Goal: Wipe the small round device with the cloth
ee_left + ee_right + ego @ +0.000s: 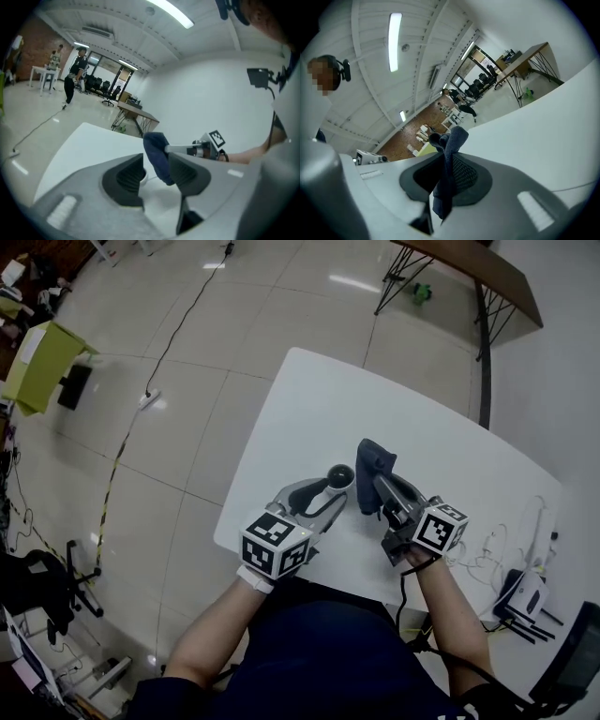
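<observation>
Cloth [457,138] hangs pinched in right claw [445,180]; left claw [158,178] spread, small round device [339,476] mostly hidden behind it.

An open office-lab is seen here: a glossy tiled floor [234,296] crossed by a cable [185,320], strip lights [394,41] overhead, office chairs [99,86] lined up, a trestle desk [469,268] beyond.

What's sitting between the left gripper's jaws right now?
The small round device sits at the left gripper's jaw tips, jaws apart. In the left gripper view one jaw covers nearly all of it, and the cloth hanging from the right gripper hides the gap beyond.
</observation>
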`<move>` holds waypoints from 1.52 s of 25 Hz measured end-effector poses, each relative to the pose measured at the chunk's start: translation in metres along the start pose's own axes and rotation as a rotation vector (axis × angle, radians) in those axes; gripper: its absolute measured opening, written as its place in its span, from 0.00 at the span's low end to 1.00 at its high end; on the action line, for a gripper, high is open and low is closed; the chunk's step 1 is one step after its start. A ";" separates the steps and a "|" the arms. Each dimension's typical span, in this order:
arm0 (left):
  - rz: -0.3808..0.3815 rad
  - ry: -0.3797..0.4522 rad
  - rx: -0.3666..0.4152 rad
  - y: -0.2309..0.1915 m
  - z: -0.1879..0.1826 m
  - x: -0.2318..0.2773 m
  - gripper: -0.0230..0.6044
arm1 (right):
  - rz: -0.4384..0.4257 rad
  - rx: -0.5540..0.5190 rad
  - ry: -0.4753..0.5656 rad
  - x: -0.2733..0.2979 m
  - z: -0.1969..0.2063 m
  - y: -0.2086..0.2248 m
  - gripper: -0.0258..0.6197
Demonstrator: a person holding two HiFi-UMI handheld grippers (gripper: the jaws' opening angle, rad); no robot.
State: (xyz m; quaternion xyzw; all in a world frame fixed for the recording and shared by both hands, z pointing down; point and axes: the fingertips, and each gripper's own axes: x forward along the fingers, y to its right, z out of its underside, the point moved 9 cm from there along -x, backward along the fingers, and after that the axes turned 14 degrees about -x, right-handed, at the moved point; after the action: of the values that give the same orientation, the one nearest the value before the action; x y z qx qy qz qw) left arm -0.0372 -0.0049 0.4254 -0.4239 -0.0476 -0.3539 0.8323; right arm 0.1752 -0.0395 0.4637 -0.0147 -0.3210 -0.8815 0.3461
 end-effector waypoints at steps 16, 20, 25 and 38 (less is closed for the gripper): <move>0.527 0.026 -0.446 -0.001 0.004 -0.015 0.26 | -0.404 0.318 0.118 -0.006 0.016 -0.070 0.14; 0.443 0.029 -0.376 -0.004 0.017 -0.013 0.19 | -0.375 0.334 0.099 -0.011 0.029 -0.067 0.21; 0.202 0.020 -0.164 -0.012 0.015 -0.017 0.17 | -0.199 0.253 0.096 -0.024 0.029 -0.048 0.24; -0.043 0.006 -0.053 -0.005 0.011 0.041 0.18 | -0.003 0.255 0.171 -0.039 0.027 -0.019 0.16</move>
State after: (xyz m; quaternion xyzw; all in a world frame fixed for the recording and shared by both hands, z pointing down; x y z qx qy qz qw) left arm -0.0074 -0.0210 0.4511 -0.4437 -0.0450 -0.3742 0.8131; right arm 0.1876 0.0097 0.4650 0.1050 -0.3997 -0.8321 0.3700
